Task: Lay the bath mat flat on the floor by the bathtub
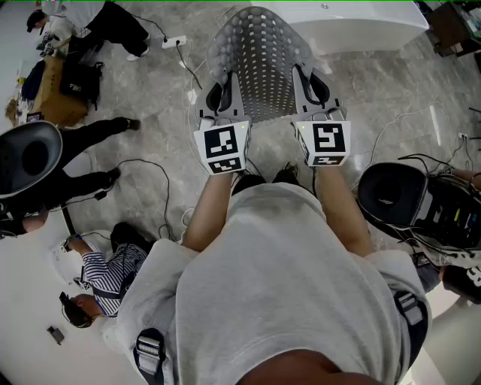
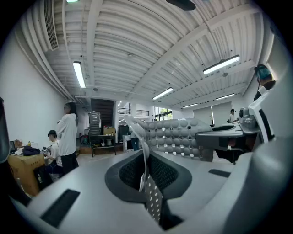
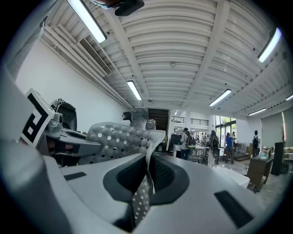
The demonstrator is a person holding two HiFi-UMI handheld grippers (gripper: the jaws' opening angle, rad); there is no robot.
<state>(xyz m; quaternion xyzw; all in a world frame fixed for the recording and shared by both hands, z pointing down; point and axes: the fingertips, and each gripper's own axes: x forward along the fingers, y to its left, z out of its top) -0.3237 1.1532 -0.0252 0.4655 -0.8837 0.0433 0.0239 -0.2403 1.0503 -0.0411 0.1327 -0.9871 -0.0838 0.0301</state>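
Perforated grey bath mat (image 1: 259, 60), seemingly rubbery

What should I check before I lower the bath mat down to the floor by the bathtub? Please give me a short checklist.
1. The left gripper is shut on one edge of the bath mat: ok.
2. The right gripper is shut on the opposite edge: ok.
3. The mat is spread between both grippers, not folded over: ok, though it bows.
4. The bathtub is just ahead of the mat: ok.
5. The mat lies flat on the floor: not ok, it is held up in the air.
6. The landing spot is free of cables: cannot tell. One cable runs beside the mat's left edge, and the mat hides the floor under it.
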